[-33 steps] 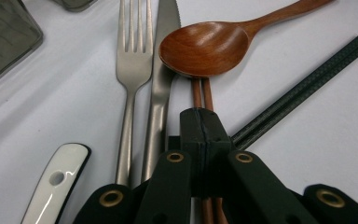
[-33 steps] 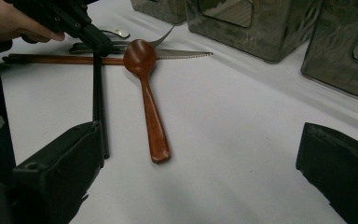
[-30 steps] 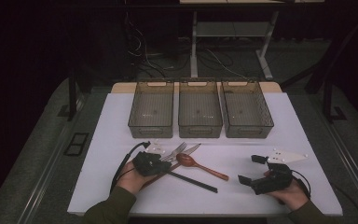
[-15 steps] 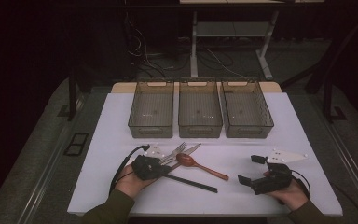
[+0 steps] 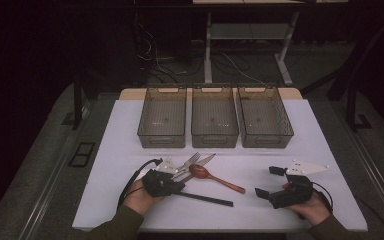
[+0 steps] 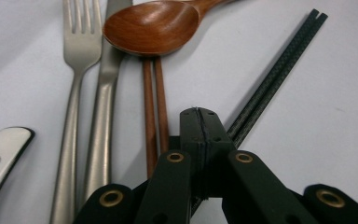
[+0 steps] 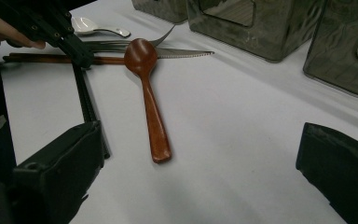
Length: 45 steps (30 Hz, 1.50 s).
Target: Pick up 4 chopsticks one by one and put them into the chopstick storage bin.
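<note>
Left hand-held gripper (image 6: 199, 122) clenched at black chopsticks (image 6: 279, 70).
Nothing visibly grasped; right hand-held gripper (image 5: 271, 181) released, apart on surface (image 5: 330, 130).

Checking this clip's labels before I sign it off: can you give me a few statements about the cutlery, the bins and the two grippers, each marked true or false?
1. The left gripper has its jaws shut, tips at the black chopsticks. True.
2. The wooden spoon lies inside the middle bin. False: it lies on the white table, in front of the bins.
3. The right gripper is open with nothing between its jaws. True.
4. The three bins hold cutlery. False: they look empty.
5. A fork and a knife lie side by side next to the spoon's bowl. True.
</note>
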Available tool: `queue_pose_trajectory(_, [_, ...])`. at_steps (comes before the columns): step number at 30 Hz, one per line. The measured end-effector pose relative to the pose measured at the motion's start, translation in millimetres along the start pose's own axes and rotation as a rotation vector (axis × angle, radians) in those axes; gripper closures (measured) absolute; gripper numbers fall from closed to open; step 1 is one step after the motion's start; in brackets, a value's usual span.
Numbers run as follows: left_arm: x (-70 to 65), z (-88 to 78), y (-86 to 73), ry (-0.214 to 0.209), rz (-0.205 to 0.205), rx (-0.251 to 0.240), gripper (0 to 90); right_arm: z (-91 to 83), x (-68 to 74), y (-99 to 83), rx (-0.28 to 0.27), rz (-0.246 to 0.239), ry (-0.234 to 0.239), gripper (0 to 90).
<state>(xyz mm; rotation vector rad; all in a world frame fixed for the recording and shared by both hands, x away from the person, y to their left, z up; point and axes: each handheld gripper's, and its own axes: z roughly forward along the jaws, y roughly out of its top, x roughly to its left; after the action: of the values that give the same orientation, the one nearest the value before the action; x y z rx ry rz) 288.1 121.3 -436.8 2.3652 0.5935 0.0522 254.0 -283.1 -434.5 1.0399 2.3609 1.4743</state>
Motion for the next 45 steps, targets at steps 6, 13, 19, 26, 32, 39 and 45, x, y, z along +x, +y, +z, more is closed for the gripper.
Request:
queue_pose_trajectory(6, [0.1, -2.0, -0.1, -0.019, -0.017, -0.032, 87.0, 0.0, -0.1, 0.1, 0.000, 0.000, 0.001, 0.6])
queue_pose_trajectory(13, [-6.6, -0.8, 6.4, -0.094, 0.022, -0.072, 67.1, 0.7, 0.1, 0.1, 0.006, -0.004, 0.004, 0.7])
queue_pose_trajectory(19, [-18.0, 12.1, 18.3, -0.154, 0.086, -0.060, 60.6, 1.9, 0.4, -0.1, 0.003, -0.002, 0.008, 0.6])
queue_pose_trajectory(26, [-28.3, 25.8, 34.7, -0.198, 0.123, -0.071, 58.9, 2.5, 0.4, -0.2, 0.007, -0.001, 0.008, 0.6])
queue_pose_trajectory(32, [-34.2, 37.6, 38.1, -0.194, 0.174, -0.017, 59.6, 3.1, 0.8, -0.3, 0.009, 0.000, 0.011, 0.6])
queue_pose_trajectory(39, [-33.0, 39.3, 35.8, -0.173, 0.185, 0.011, 63.7, 3.0, 0.8, -0.4, 0.008, 0.001, 0.011, 0.7])
queue_pose_trajectory(45, [-34.5, 39.6, 33.8, -0.161, 0.196, 0.014, 67.5, 2.6, 0.7, -0.4, 0.007, 0.000, 0.011, 0.6])
